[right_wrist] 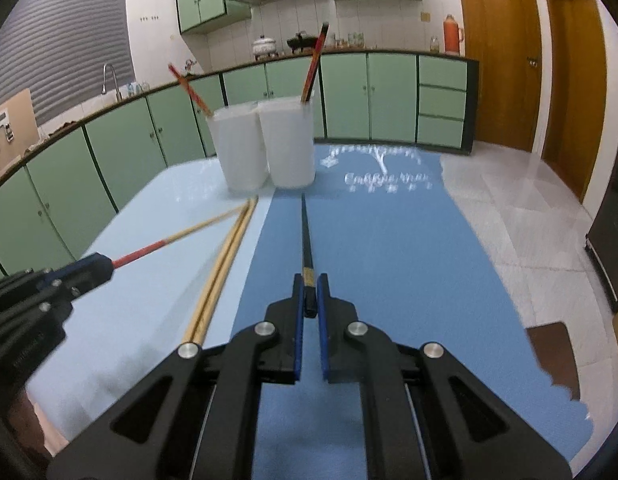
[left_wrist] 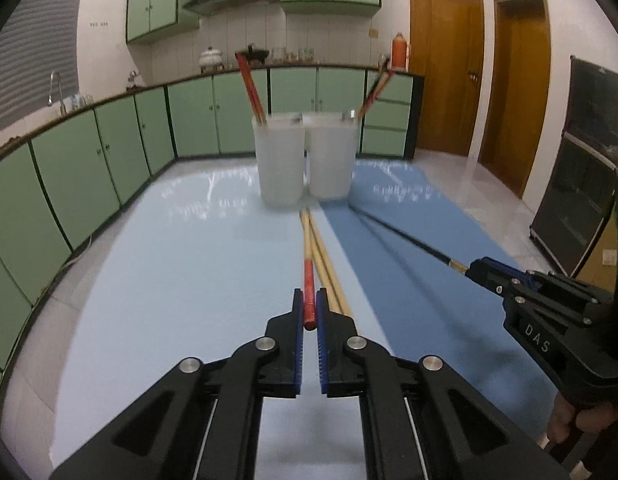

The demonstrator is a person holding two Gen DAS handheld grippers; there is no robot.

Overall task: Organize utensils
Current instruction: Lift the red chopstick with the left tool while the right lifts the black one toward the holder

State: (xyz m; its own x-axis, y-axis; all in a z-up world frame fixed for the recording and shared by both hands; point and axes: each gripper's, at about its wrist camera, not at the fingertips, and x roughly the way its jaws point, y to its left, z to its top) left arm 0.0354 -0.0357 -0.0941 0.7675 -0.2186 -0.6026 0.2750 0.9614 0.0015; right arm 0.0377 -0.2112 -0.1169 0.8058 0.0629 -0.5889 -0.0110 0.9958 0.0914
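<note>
In the left wrist view, the left gripper [left_wrist: 309, 312] fills the lower centre of the frame, its blue-padded fingers [left_wrist: 297, 320] pinching the red end of a red-tipped chopstick [left_wrist: 308, 280]. That stick runs up the frame toward the containers, its pale wooden length lying just beside two plain wooden chopsticks [left_wrist: 323, 256] that rest on the counter [left_wrist: 169, 260]. The counter surface is pale blue on the left half of the picture and darker blue on the right.

At the right edge of the same view, the right gripper [left_wrist: 479, 270] is clamped on the end of a black chopstick [left_wrist: 409, 236], which slants up and left across the darker blue area toward the base of the right container. In the right wrist view, the fingers [right_wrist: 297, 300] are pressed against the black stick's end, with a gold band showing just above them.

Two translucent white containers stand touching, side by side, at the upper centre of the frame. The left container [left_wrist: 279, 160] holds red chopsticks [left_wrist: 251, 88] leaning to the upper left. The right container [left_wrist: 332, 156] holds dark chopsticks [left_wrist: 375, 92] leaning to the upper right.

Green cabinets [left_wrist: 89, 168] curve behind the counter, and part of a hand [left_wrist: 581, 420] shows at the lower right, gripping the right gripper's handle.
</note>
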